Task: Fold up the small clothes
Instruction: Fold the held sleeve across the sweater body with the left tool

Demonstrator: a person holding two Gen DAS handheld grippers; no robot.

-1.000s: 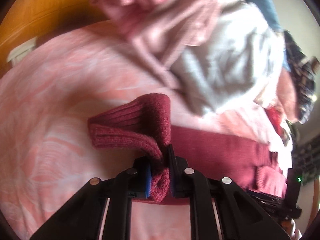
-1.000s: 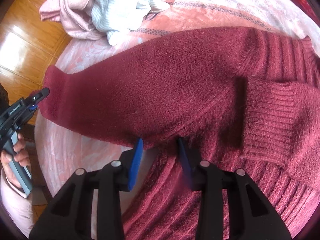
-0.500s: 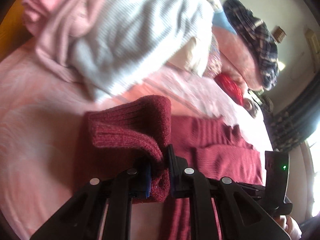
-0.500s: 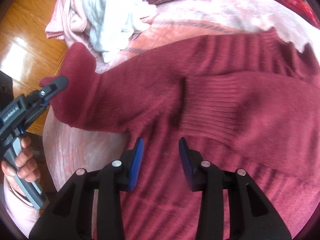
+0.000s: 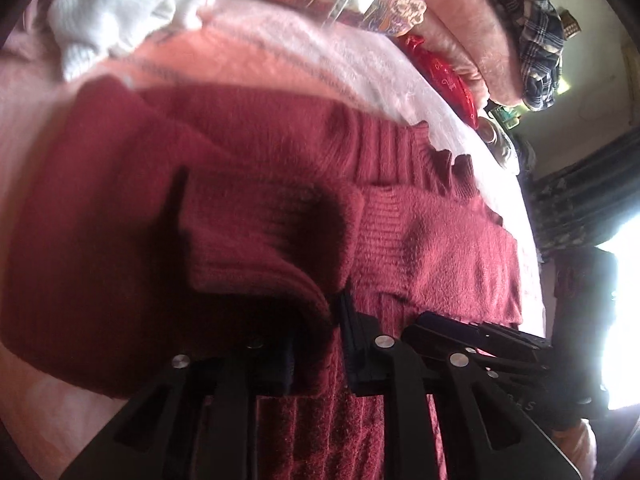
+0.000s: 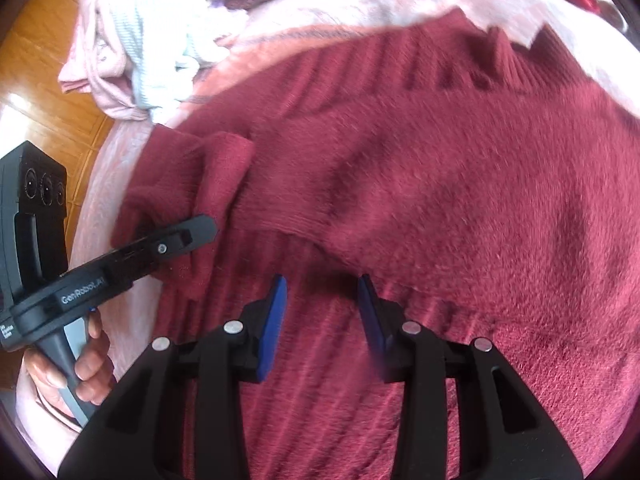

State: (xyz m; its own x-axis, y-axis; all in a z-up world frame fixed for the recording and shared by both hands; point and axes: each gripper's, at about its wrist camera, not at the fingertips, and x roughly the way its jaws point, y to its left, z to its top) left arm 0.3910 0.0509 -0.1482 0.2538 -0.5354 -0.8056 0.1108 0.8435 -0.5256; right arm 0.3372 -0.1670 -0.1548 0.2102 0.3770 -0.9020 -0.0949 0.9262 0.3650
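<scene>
A dark red knit sweater [image 5: 440,248] [image 6: 460,184] lies spread on a pink blanket [image 5: 280,52]. Its left sleeve is folded inward, and the ribbed cuff [image 5: 272,240] rests over the sweater's body. My left gripper [image 5: 316,328] [image 6: 200,228] has that cuff between its pads; the jaws are opening, but the knit still fills the gap and hides the left finger. My right gripper [image 6: 323,284] hovers low over the sweater's body near the other folded sleeve. Its blue pads stand apart, closing a little, with nothing between them.
A pile of white ribbed [image 5: 120,12] [image 6: 156,40] and pale pink clothes [image 6: 96,68] lies at the blanket's far edge. Beyond it are a red item [image 5: 440,72] and plaid cloth [image 5: 536,32]. Wooden floor [image 6: 44,60] shows on the left. A hand [image 6: 80,372] holds the left gripper's handle.
The left gripper carried the sleeve cuff across and down onto the sweater's body, and its jaws have widened slightly. The right gripper slid across the sweater, still open.
</scene>
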